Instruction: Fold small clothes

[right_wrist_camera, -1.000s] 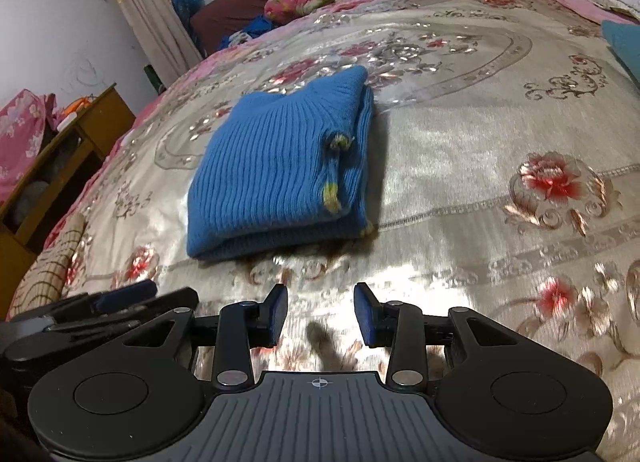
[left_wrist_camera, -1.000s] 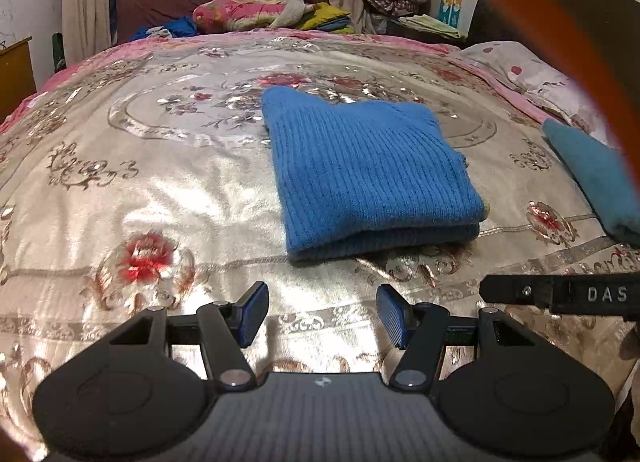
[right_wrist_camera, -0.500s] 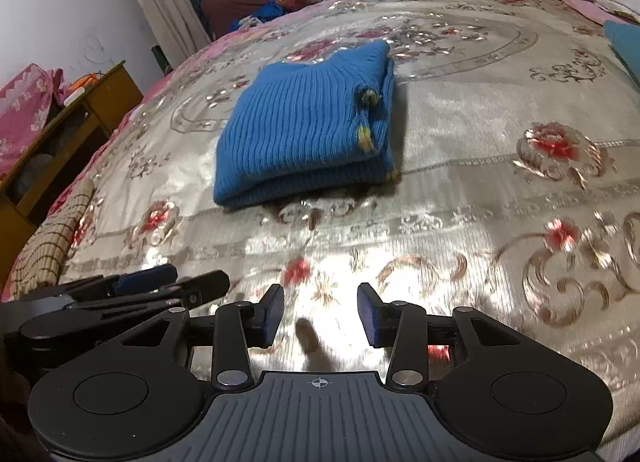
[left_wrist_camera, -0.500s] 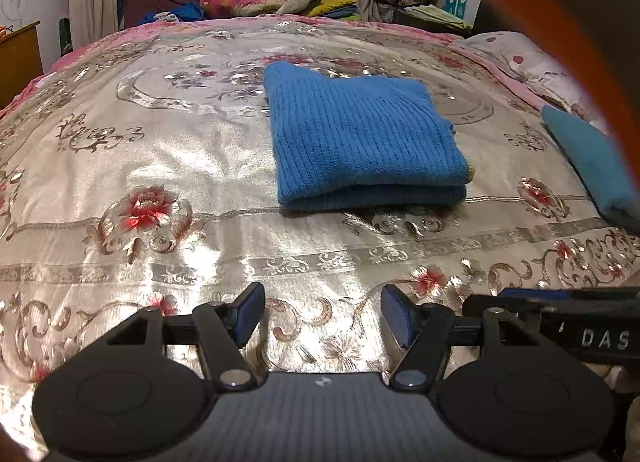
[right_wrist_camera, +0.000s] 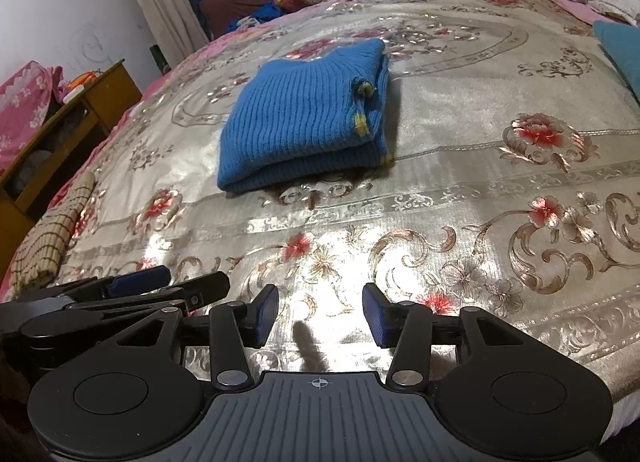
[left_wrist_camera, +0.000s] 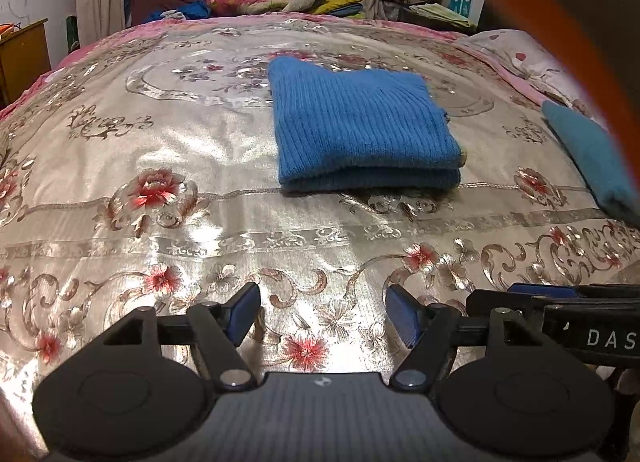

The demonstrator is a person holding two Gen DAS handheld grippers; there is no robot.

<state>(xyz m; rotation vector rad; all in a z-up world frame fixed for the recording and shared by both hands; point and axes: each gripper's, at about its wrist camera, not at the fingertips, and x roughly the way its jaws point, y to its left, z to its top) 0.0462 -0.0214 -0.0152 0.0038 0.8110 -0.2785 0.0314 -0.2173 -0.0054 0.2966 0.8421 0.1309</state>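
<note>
A folded blue sweater [left_wrist_camera: 362, 124] is laid flat on the bed [left_wrist_camera: 168, 134]. Both the left hand-held gripper [left_wrist_camera: 322, 316] and right hand-held gripper [right_wrist_camera: 320, 314] are held apart, near, holding nothing.

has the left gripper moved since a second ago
Yes. The left gripper has pulled back from the folded blue sweater, with more floral bedspread between them now.

One folded blue sweater [left_wrist_camera: 360, 130] is seen on one bedspread [left_wrist_camera: 160, 150]. One teal cloth [left_wrist_camera: 592, 158] is seen at the bed's right edge, and one checked cloth [right_wrist_camera: 52, 238] at its left. Two grippers are counted, left [left_wrist_camera: 322, 316] and right [right_wrist_camera: 320, 316], each with two fingers parted. One wooden cabinet [right_wrist_camera: 60, 130] is seen beside the bed.
</note>
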